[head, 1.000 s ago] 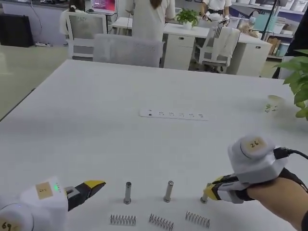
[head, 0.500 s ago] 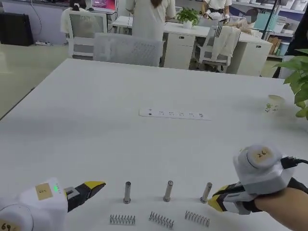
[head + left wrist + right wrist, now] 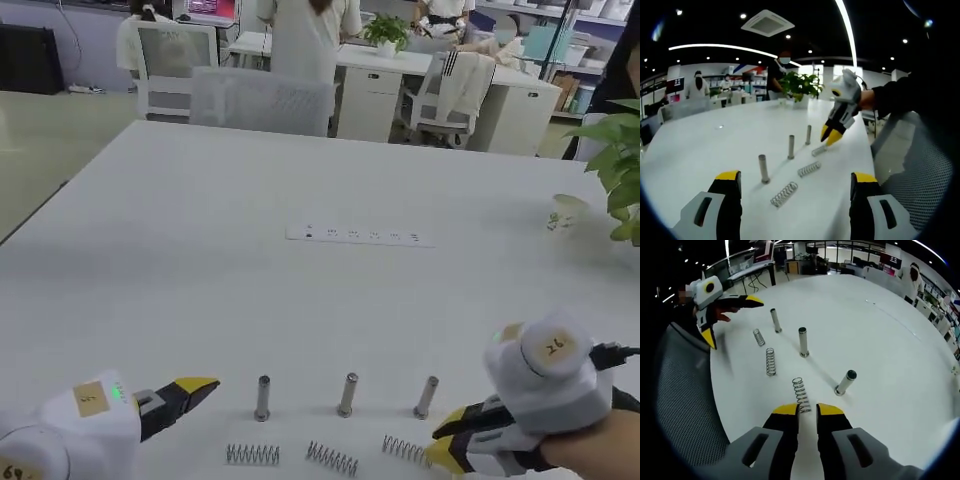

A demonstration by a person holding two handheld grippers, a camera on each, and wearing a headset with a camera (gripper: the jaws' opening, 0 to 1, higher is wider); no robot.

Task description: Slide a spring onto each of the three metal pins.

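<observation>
Three metal pins stand upright in a row near the table's front edge: left pin (image 3: 263,397), middle pin (image 3: 347,394), right pin (image 3: 426,396). In front of them lie three springs: left spring (image 3: 252,455), middle spring (image 3: 331,459), right spring (image 3: 403,449). My right gripper (image 3: 446,450) is low on the table at the right spring (image 3: 800,392). Its jaws stand a narrow gap apart, with the spring's near end just at the fingertips. My left gripper (image 3: 796,180) hovers wide open left of the pins, holding nothing, with the left pin (image 3: 763,168) ahead of it.
A white power strip (image 3: 360,236) lies mid-table. A small cup (image 3: 566,214) and a green plant (image 3: 622,165) stand at the far right. Chairs, desks and people are beyond the table's far edge. A mesh chair (image 3: 685,405) sits at my side.
My right gripper has come down from beside the right pin toward me, to the end of the right spring. The left gripper has stayed put.
</observation>
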